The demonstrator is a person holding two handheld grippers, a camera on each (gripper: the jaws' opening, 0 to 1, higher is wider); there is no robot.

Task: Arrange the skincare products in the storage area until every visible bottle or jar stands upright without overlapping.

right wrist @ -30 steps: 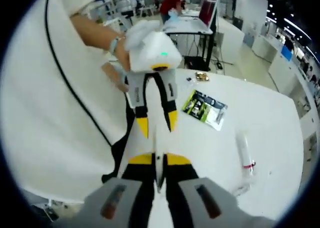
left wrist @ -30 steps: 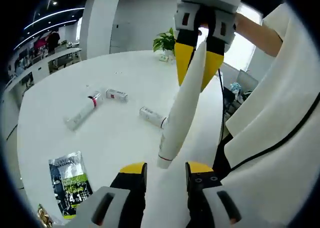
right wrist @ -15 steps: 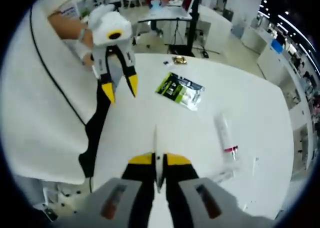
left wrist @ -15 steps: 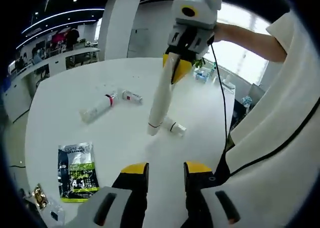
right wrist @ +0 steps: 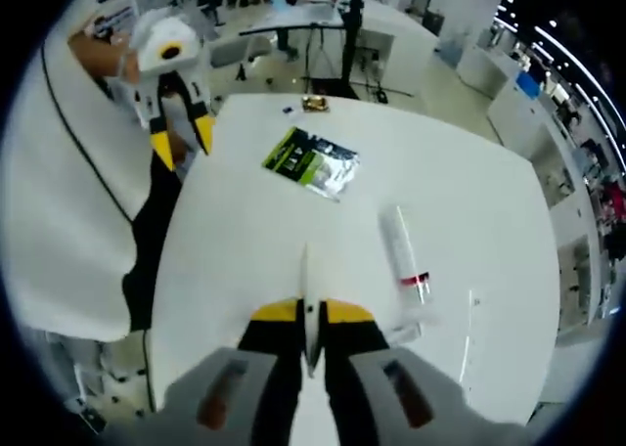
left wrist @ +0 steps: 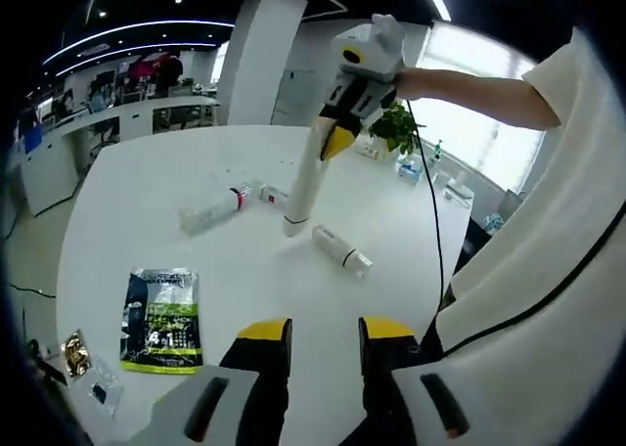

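In the left gripper view, going left to right, we see a sachet (left wrist: 161,319) flat near the table (left wrist: 117,201) edge, then three tubes lying down: one (left wrist: 209,209), a small one (left wrist: 274,196), and one (left wrist: 341,249) nearer us. Our left gripper (left wrist: 313,331) hangs with jaws apart and empty. The right gripper (left wrist: 335,138) is clamped on a long white tube (left wrist: 301,187), cap down above the table. We judge the step is standing it upright; bare tabletop lies ahead, away from the edge.

On the table (left wrist: 147,182), a tube (left wrist: 209,210) lies between a sachet (left wrist: 161,306) and a small bottle (left wrist: 341,248).
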